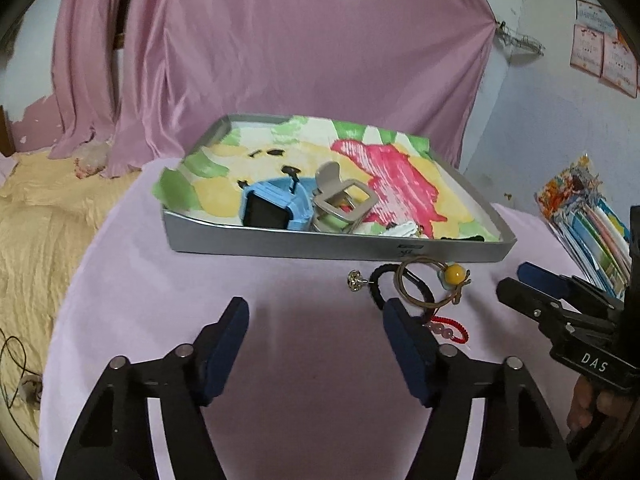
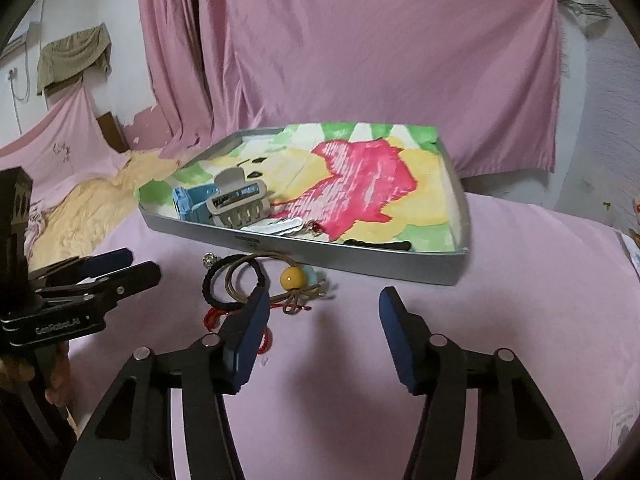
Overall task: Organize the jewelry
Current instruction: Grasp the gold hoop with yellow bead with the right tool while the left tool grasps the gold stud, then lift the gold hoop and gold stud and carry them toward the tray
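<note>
Black elastic hair tie (image 1: 400, 286) lies flat on the pink cloth (image 1: 200, 280), just in front of the grey tray (image 1: 280, 246), and a tan cord loop (image 1: 416, 286) overlaps it. On that cord sits a yellow bead (image 1: 455, 273), with a knotted tail trailing away from the tray toward the right gripper. A small metal earring (image 1: 355, 281) rests just left of the tie; a red bracelet (image 1: 450, 330) peeks out beside the left gripper's far finger.

Both tools hover empty! Left gripper (image 1: 316, 320) has jaws spread wide, and right gripper (image 2: 320, 312) is spread wide too.

Handling looks easy on weight, I'd judge: everything here is light. The tie is soft and springy, so pinch across its band at the free outer arc. The cords are limp and tangled together, so lifting one may drag the other. The bead looks hard and slick; better the cord beside it.

Rings have no real long axis; they lie flat. In the tray: a blue watch (image 1: 276, 208) and a beige claw clip (image 1: 340, 204).
</note>
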`<state>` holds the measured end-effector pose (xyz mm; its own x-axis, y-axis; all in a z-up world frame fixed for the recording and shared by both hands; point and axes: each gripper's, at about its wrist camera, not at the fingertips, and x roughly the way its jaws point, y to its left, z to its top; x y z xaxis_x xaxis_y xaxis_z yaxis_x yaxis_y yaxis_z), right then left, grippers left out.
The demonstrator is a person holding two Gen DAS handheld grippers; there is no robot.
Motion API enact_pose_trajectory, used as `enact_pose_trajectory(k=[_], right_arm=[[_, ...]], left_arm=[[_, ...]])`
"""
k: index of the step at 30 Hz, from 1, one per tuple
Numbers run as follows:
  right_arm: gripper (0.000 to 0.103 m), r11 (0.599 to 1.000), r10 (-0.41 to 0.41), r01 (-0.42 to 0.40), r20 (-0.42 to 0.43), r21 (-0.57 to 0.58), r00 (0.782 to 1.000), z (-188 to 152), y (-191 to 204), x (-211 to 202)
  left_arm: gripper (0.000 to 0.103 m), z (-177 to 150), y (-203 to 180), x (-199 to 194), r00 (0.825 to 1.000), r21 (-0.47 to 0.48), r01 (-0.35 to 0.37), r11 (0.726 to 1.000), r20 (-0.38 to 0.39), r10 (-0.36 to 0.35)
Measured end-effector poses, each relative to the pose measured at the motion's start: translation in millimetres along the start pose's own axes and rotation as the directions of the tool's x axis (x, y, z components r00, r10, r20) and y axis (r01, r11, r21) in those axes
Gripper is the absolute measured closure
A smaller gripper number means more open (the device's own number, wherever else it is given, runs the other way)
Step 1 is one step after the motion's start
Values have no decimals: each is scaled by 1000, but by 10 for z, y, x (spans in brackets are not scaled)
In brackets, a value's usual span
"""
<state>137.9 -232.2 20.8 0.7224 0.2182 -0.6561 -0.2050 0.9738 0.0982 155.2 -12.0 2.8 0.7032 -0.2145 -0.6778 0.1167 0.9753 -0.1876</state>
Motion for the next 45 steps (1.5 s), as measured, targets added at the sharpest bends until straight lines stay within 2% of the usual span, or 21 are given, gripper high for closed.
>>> enact_pose_trajectory(k=[2,4,7,10,14,19,22,27,34,39,43,45], right_arm=[[54,1000,6,-7,-18,-14,1000,21,16,73],[60,1000,0,-1,-33,-29,999,49,29,125],[62,999,10,-13,-55,-47,998,104,55,204],[66,997,28,-34,-83,-63,996,141,91,279],[73,996,29,-38,-110,-81,993,167,126,370],[76,995,51,-61,-125,-75,991,185,131,440],[77,995,55,-66,-135,-79,989,186,145,473],[78,994,66,-76,-131,-72,989,174,114,470],[83,998,43,-48,-118,-38,992,118,-62,373],[83,999,43,-45,-119,-15,992,96,-139,359],[83,999,45,-47,-119,-18,992,99,-141,368],[84,999,46,-48,-114,-18,992,102,-140,363]], left_arm=[[43,26,-16,66,1000,9,2,1000,-17,-2],[48,44,-43,122,999,19,9,1000,-35,-8],[52,70,-81,190,998,25,29,999,-60,-28],[52,96,-121,251,997,42,18,999,-74,-15],[59,129,-138,312,996,53,23,998,-93,-18],[59,152,-131,362,994,51,33,998,-109,-28],[64,169,-149,389,993,57,36,998,-113,-29],[65,197,-186,435,992,68,43,997,-120,-34],[69,211,-245,476,992,94,39,995,-126,-27],[78,211,-294,490,991,116,37,993,-130,-22],[90,203,-332,498,990,120,61,991,-135,-44],[91,198,-358,489,991,125,49,991,-129,-33]])
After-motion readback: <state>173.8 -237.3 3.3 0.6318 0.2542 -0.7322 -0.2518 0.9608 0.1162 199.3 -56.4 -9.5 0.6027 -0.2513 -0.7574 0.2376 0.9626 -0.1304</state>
